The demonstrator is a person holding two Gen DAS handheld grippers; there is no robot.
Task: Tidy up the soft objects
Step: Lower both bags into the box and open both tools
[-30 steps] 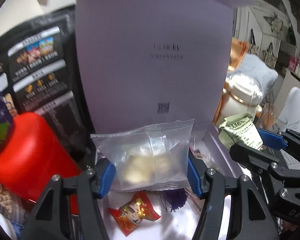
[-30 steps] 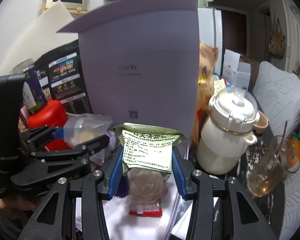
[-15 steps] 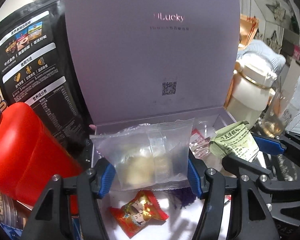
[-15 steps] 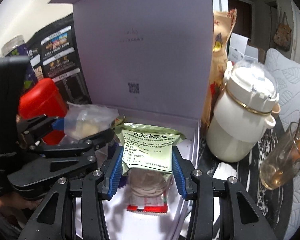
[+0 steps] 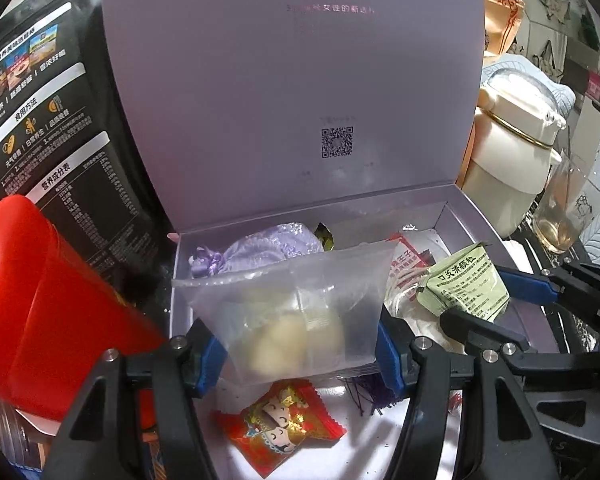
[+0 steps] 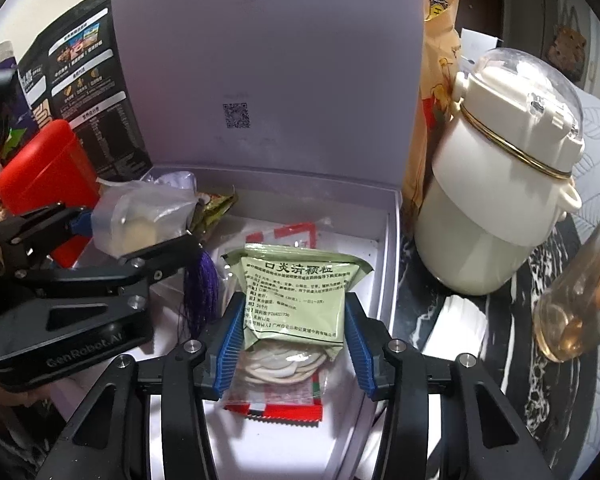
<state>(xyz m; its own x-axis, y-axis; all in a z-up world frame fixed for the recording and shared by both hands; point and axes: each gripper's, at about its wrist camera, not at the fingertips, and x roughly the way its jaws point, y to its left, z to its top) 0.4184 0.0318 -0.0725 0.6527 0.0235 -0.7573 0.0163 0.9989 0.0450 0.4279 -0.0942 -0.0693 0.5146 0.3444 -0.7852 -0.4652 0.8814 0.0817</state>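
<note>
Clear plastic packet point(image 5: 296, 312), holding a pale yellowish lump, sat pinched between the blue pads of the left gripper point(image 5: 300, 350), jaws closed on its lower sides. Packet was held above the front left part of the open lilac box point(image 5: 456, 216). In the right wrist view the same packet point(image 6: 140, 220) appeared over the box's left edge.

Green printed sachet point(image 6: 296, 292) was clamped at both side edges by the right gripper point(image 6: 292, 350), jaws pressed against it. Sachet was upright, over the right half of the box. From the left wrist view, the sachet point(image 5: 466, 286) and right gripper point(image 5: 496, 300) lay just right of the clear packet, apart from it.

Contents on the box floor:
- red candy wrapper with cartoon face point(image 5: 280, 428), below the clear packet;
- lilac fabric pouch point(image 5: 260, 250) at the back left corner;
- purple tassel point(image 6: 200, 284) between the two grippers;
- red-and-white packet of pale round slices point(image 6: 280, 376), under the green sachet.

Box lid point(image 5: 292, 80) stood upright behind, with a QR code on its inner face.

Surroundings: red container point(image 5: 40, 300) and black printed bag point(image 5: 52, 140) left of the box; cream lidded jug point(image 6: 500, 200) and glass cup point(image 6: 580, 300) to the right, on a dark marbled surface point(image 6: 540, 380).
</note>
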